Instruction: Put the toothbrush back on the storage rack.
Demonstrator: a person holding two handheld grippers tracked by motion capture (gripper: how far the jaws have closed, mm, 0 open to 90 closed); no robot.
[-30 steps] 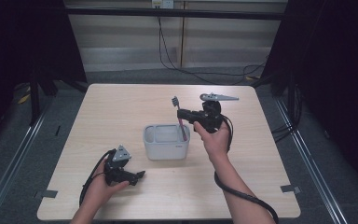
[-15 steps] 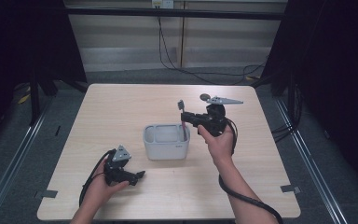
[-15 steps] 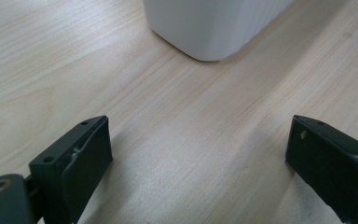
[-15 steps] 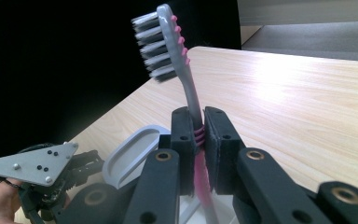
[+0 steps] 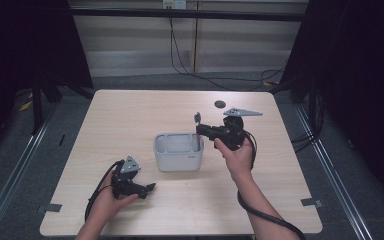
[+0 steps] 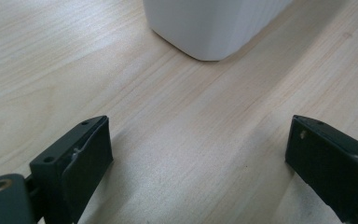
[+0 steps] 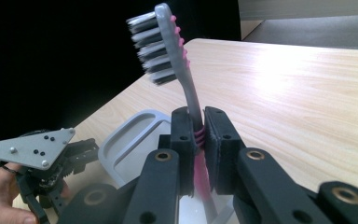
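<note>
Right gripper (image 7: 196, 135) is pinching the grey-and-pink plastic toothbrush (image 7: 177, 60) upright over the white two-compartment plastic holder (image 5: 178, 151), so this looks like the drop-in step. Next it probably needs lowering straight into a slot. Left gripper (image 6: 198, 158) sits on the light wooden table (image 5: 130, 115), jaws spread, empty.

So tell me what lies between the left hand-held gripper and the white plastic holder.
Bare wooden table, seen in the left gripper view, up to the holder.

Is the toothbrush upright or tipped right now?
Upright: the toothbrush stands bristles-up, clamped in the right hand-held gripper above the holder.

High cam overhead, tool cams close, share bin (image 5: 178, 151)
</note>
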